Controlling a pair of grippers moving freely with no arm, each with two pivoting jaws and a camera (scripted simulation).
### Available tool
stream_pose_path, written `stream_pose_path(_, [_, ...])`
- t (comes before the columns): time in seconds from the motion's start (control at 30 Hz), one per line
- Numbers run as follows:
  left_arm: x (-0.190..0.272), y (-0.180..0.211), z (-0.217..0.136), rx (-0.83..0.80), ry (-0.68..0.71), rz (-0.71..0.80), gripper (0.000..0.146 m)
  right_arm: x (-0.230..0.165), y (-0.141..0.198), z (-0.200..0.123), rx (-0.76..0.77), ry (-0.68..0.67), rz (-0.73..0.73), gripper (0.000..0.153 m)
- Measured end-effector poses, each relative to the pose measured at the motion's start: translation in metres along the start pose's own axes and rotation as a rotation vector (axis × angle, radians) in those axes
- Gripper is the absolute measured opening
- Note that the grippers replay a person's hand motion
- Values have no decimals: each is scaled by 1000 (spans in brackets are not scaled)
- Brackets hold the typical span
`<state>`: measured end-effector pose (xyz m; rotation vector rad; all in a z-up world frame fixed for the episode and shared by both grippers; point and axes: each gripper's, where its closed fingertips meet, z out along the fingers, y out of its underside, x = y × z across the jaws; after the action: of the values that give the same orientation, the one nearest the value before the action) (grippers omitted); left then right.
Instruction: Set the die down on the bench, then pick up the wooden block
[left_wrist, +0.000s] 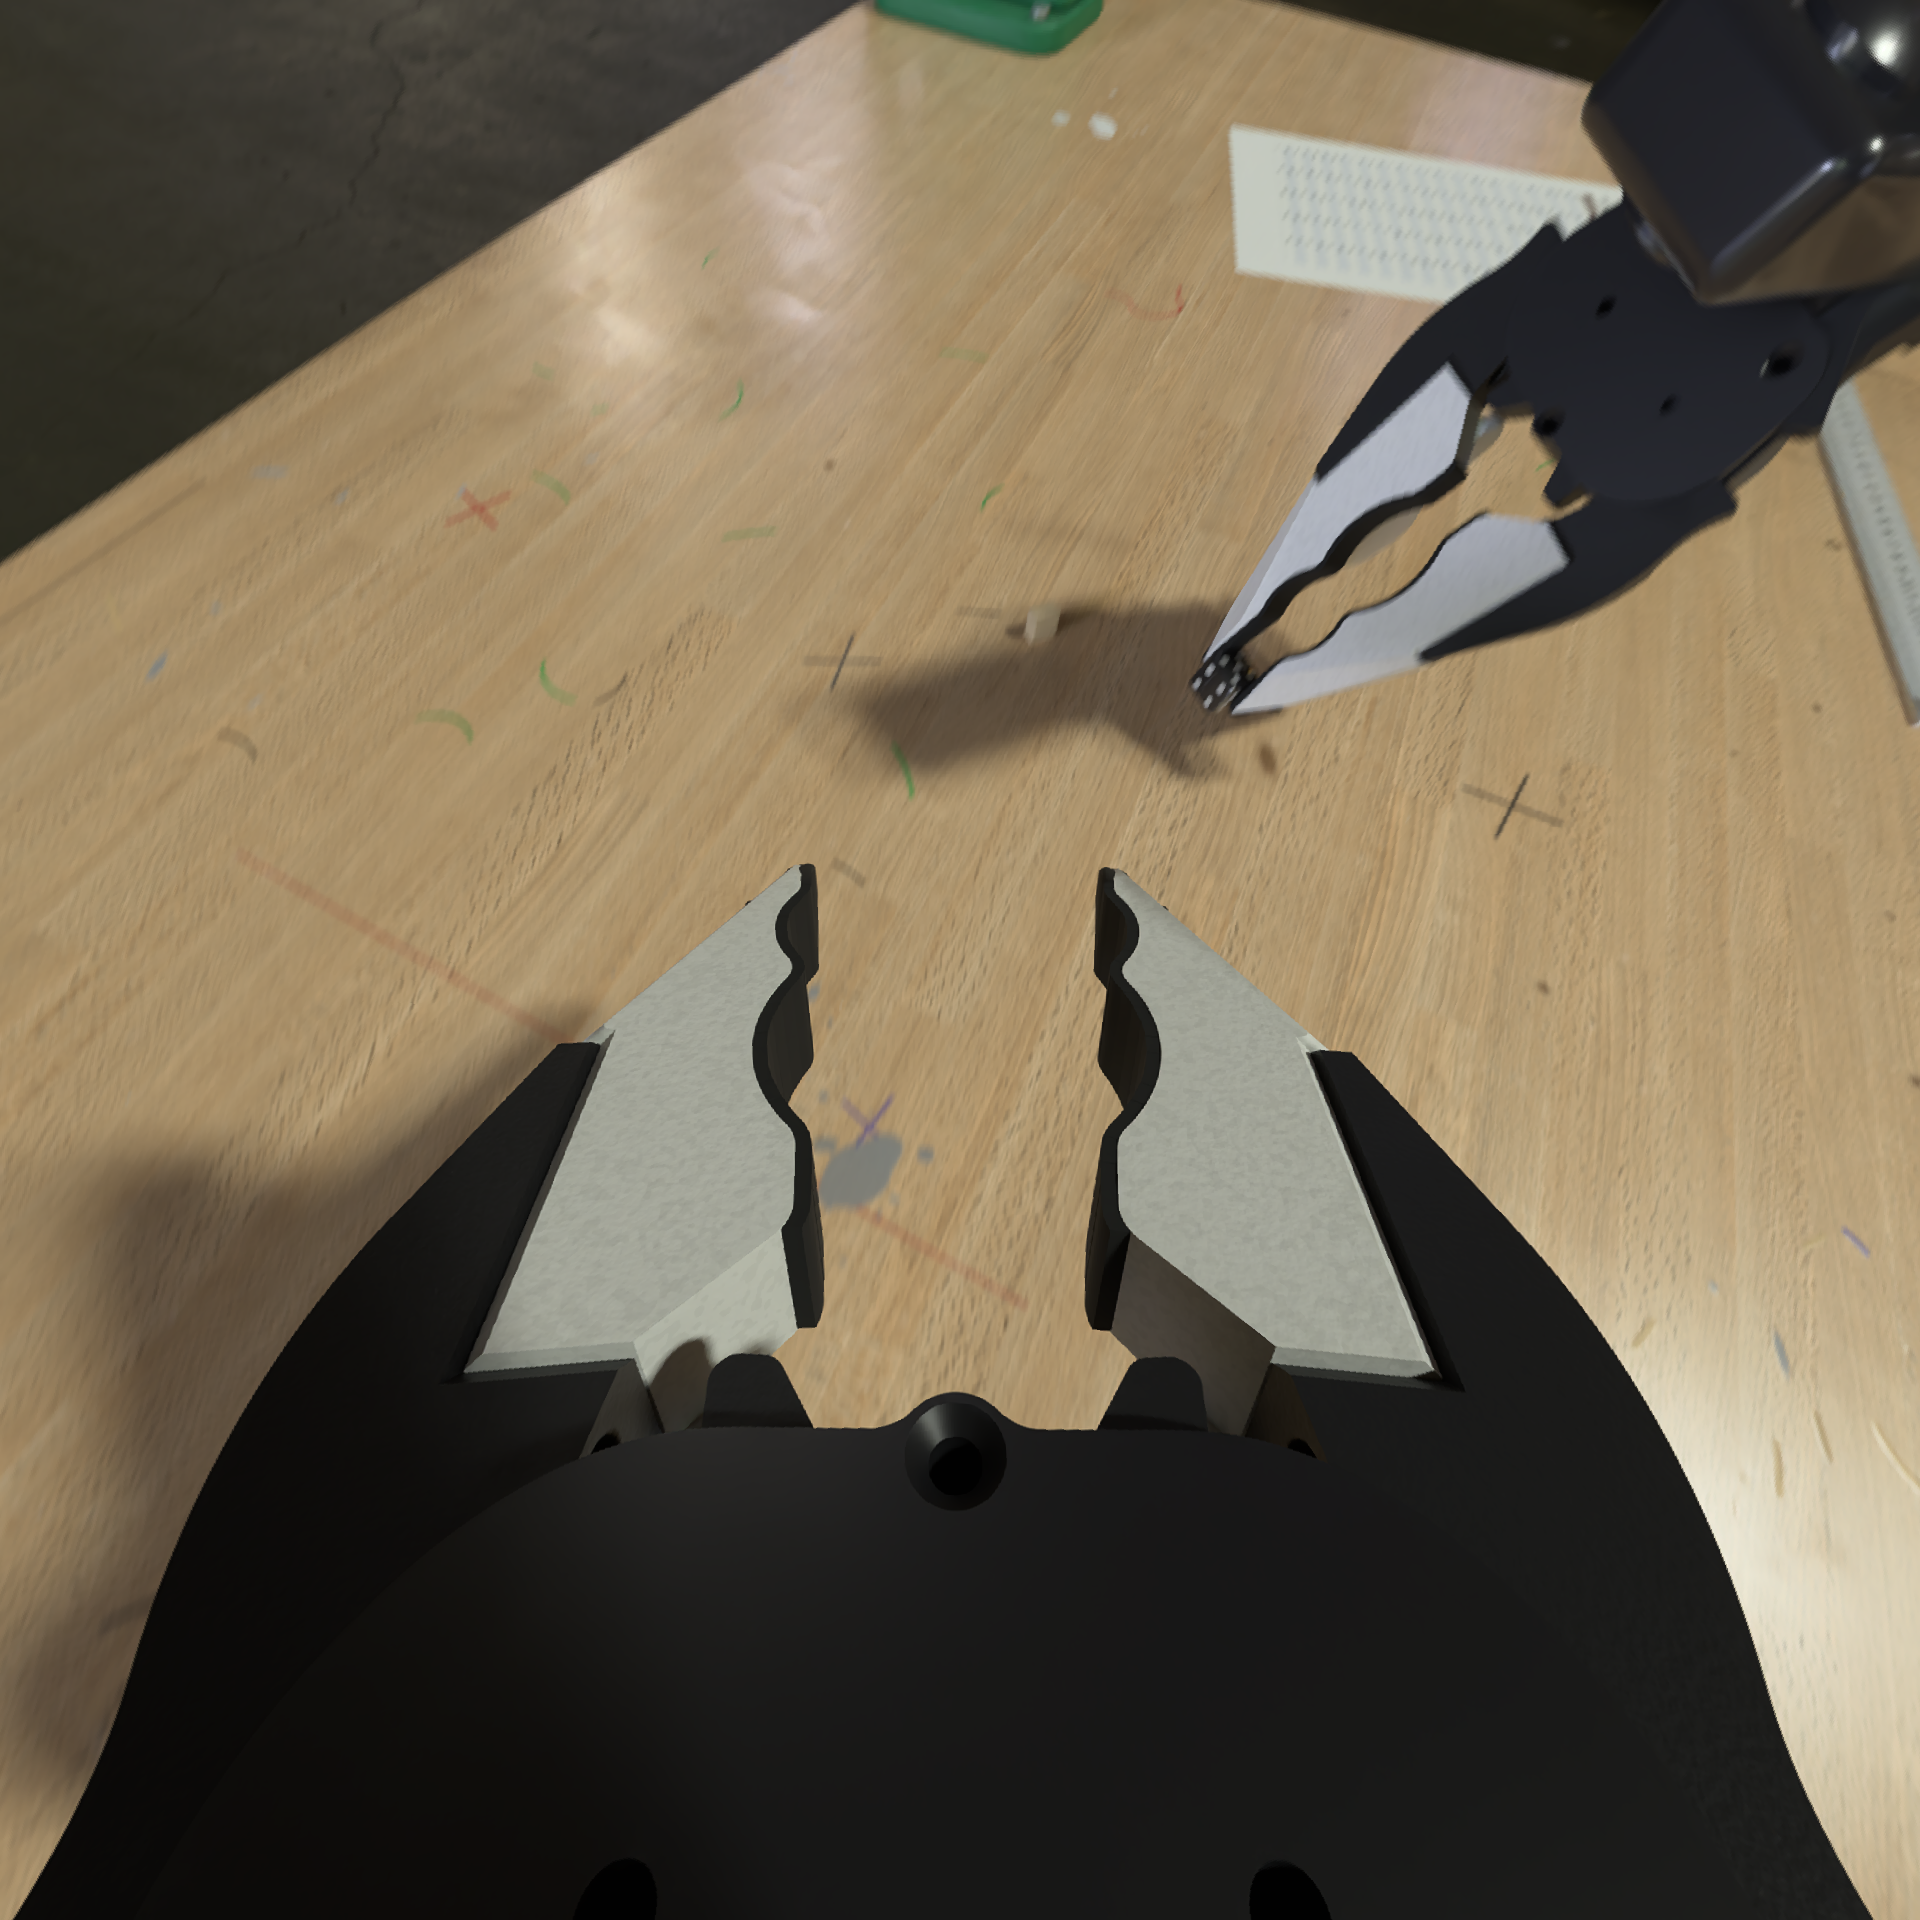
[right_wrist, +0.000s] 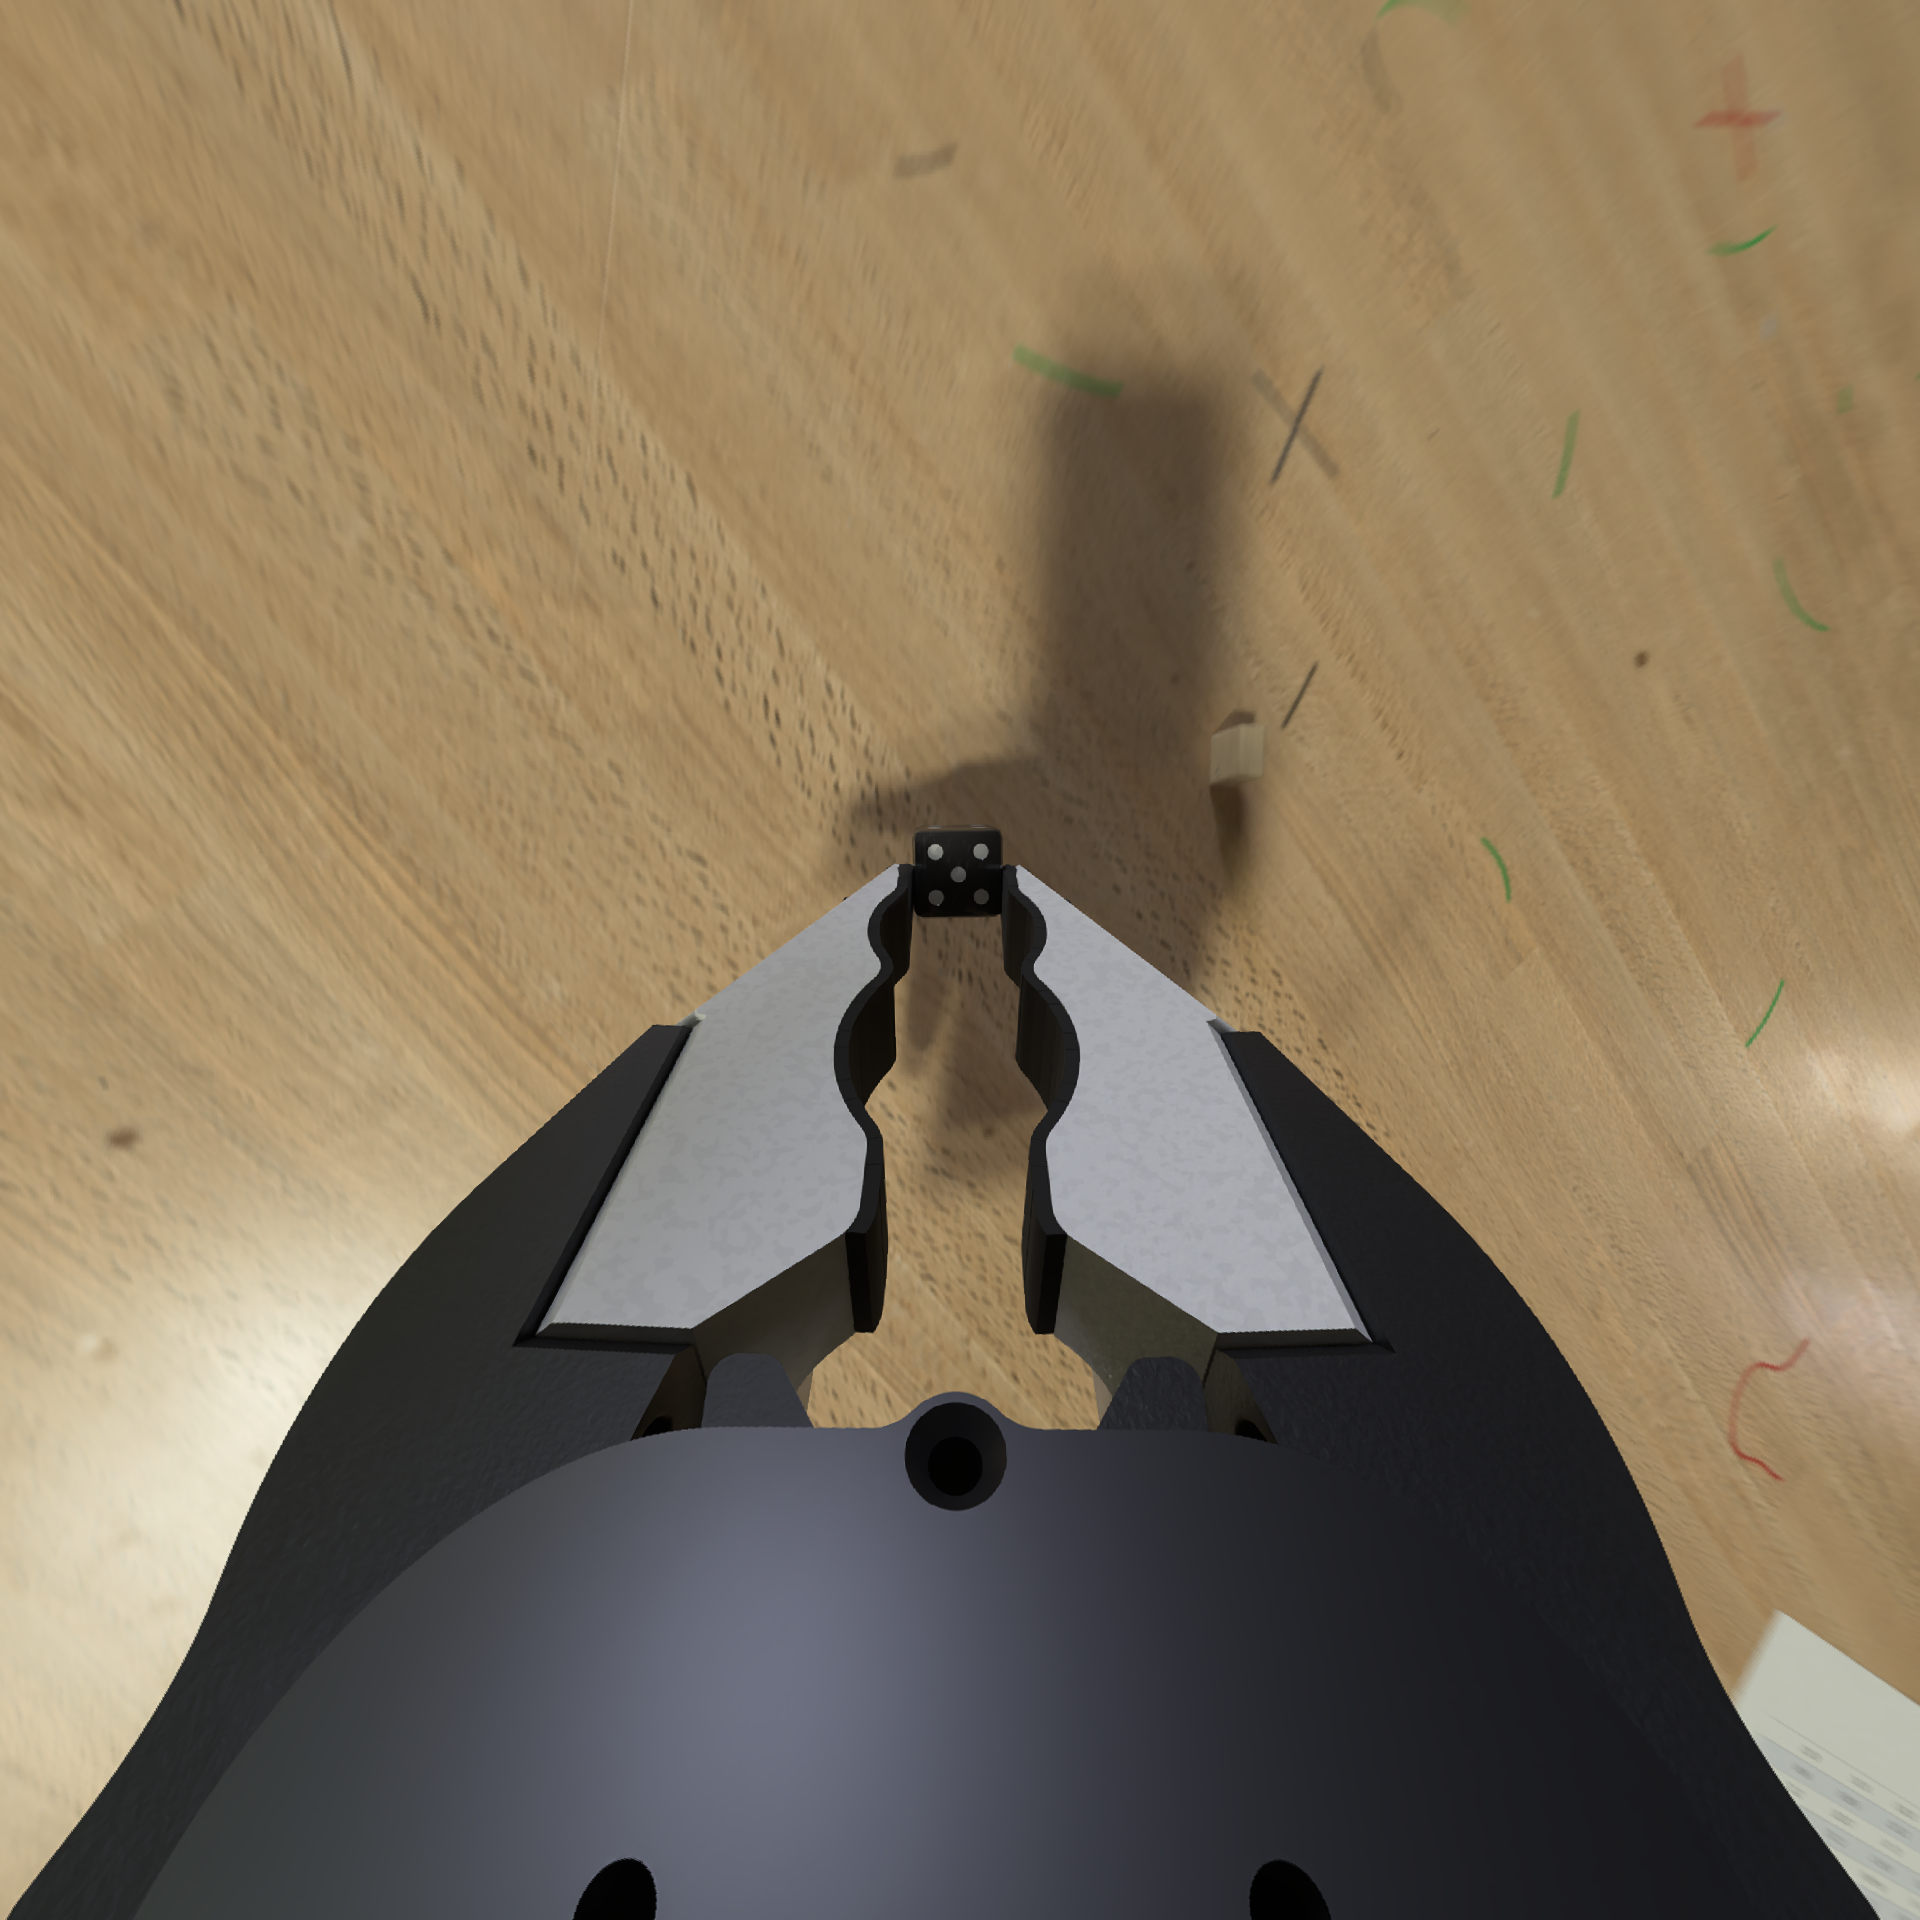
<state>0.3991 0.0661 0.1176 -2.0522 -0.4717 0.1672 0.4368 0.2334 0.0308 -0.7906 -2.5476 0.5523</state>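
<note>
Die (right_wrist: 957, 875) pinched in right tongs (right_wrist: 957, 883); wooden block (right_wrist: 1236, 750) nearby, unobstructed.

Soft shadows on glossy bench (left_wrist: 623, 727), blurred grain, wide-angle bending

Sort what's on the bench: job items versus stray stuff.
Job:
- die, pinched in the right gripper
- wooden block
- bench

Stray:
- printed sheet
- green object
- pale strip
- left gripper, open and empty
</note>
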Motion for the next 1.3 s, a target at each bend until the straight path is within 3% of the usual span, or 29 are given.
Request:
stream_pose_path(0.17, [-15,41,-34,-41,-83,-20,53,-14,15,8,-131,-159,-25,16])
stream_pose_path(0.5, [-25,83,-77,-51,-148,-83,53,-9,18,12,-145,-204,18,17])
stream_pose_path(0.57, [-26,87,-83,-43,-154,-99,53,-7,18,9,-143,-224,30,31])
stream_pose_path(0.7, [-31,91,-96,-17,-170,-124,52,22,1,4,-37,-184,106,36])
stream_pose_path(0.77, [-34,93,-100,-10,-177,-136,51,43,-7,10,13,-136,136,34])
stream_pose_path(0.9, [-35,99,-105,-13,-182,-152,51,66,-2,33,-49,-88,105,32])
stream_pose_path(1.03, [-38,102,-110,-19,-196,-157,51,67,-3,48,-65,-135,111,31])
stream_pose_path(1.17, [-42,102,-112,-12,-199,-172,51,67,-5,51,-57,-149,76,6])
stream_pose_path(1.3, [-43,98,-110,-3,-197,-172,49,65,-7,50,-47,-117,25,6])
